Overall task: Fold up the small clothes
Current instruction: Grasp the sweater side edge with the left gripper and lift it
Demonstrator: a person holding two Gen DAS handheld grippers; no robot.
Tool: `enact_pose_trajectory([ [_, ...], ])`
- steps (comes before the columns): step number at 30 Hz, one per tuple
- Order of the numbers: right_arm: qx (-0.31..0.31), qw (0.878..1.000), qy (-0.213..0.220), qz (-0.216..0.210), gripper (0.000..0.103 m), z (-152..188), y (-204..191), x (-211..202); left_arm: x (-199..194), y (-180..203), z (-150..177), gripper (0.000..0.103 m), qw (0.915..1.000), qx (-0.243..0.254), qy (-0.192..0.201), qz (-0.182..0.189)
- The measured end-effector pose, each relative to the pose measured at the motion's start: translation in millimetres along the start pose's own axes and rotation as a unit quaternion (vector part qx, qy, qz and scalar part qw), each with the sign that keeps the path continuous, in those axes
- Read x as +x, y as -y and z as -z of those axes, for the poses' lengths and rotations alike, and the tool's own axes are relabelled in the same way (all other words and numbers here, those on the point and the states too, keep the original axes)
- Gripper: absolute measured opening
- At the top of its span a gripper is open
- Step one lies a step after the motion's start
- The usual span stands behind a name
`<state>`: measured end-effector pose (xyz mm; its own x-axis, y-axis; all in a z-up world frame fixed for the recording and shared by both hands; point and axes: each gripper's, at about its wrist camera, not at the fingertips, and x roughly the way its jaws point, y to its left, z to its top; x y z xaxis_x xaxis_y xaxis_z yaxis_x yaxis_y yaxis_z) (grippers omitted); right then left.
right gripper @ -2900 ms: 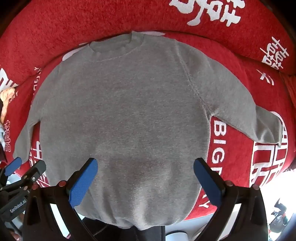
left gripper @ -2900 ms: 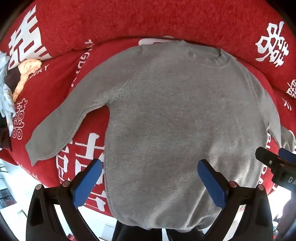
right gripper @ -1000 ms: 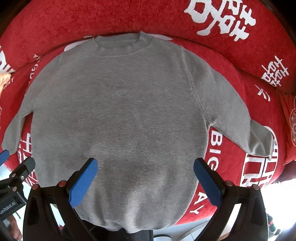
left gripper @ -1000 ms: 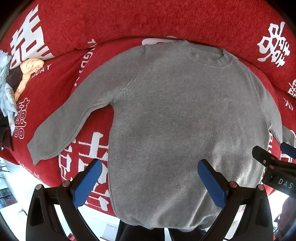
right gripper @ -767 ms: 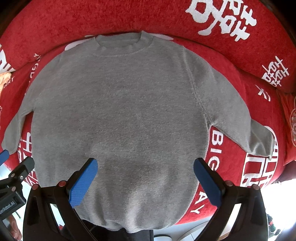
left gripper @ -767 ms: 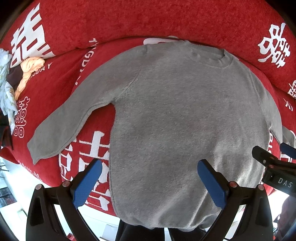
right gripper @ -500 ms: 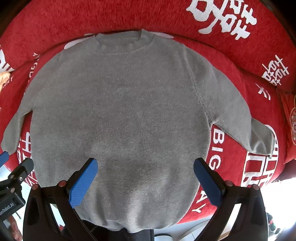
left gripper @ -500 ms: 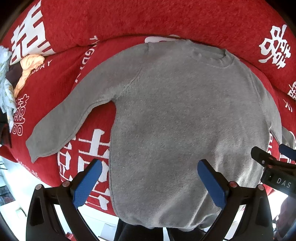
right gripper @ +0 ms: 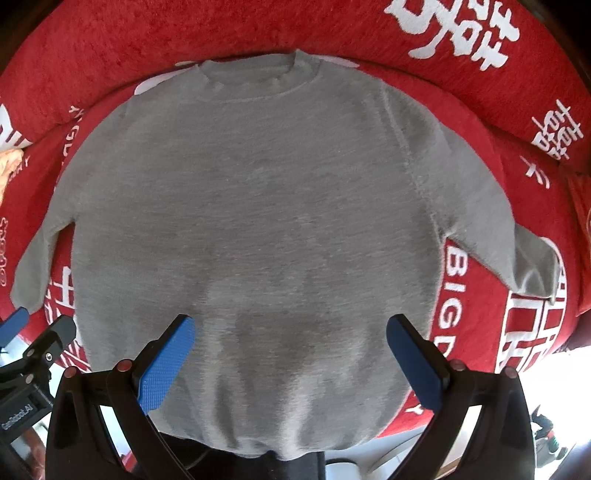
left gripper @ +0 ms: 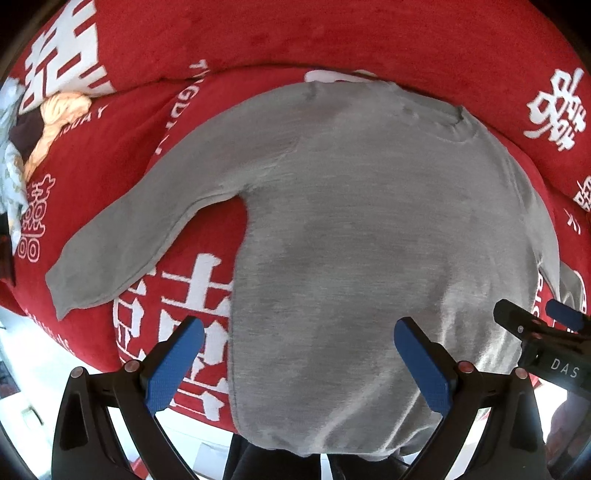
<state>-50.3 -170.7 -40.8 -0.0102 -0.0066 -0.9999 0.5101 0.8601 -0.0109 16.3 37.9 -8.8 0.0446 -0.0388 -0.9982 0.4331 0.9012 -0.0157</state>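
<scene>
Both fingers (left gripper: 177, 363) (right gripper: 166, 365) spread wide above gray sweater (right gripper: 258, 221) on red sofa (right gripper: 184, 33).

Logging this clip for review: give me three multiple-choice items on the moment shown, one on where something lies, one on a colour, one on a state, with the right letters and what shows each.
1. Where do the bunched clothes lie, seen from the left wrist camera?
A. far left edge
B. on the sweater
C. far right edge

2. What colour is the spread sweater?
A. blue
B. grey
C. white

3. How do both tools stand?
A. shut on a sleeve
B. shut on the hem
C. open

Key:
1 A, the bunched clothes lie on the red cover at far left.
2 B, the sweater is plain grey.
3 C, left tool and right tool gape wide, holding nothing.
</scene>
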Motion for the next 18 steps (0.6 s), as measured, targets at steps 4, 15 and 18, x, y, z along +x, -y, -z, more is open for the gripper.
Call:
enact_pose_trajectory([
  [4,-0.004,1.0,-0.003,-0.009,0.103,0.5,-15.4,4.1,5.2,-24.6,0.9,0.103,0.9996,-0.026,-0.001,0.008],
  [15,-0.078,0.994,0.009,-0.079,0.103,0.9,-100.3,11.8,31.0,-163.3,17.0,0.103,0.9731,-0.207,0.005,0.101],
  [18,-0.101,0.991,0.003,-0.09,0.103,1.0,-130.7,17.5,42.7,-216.8,31.8,0.103,0.9551,-0.272,0.026,0.116],
])
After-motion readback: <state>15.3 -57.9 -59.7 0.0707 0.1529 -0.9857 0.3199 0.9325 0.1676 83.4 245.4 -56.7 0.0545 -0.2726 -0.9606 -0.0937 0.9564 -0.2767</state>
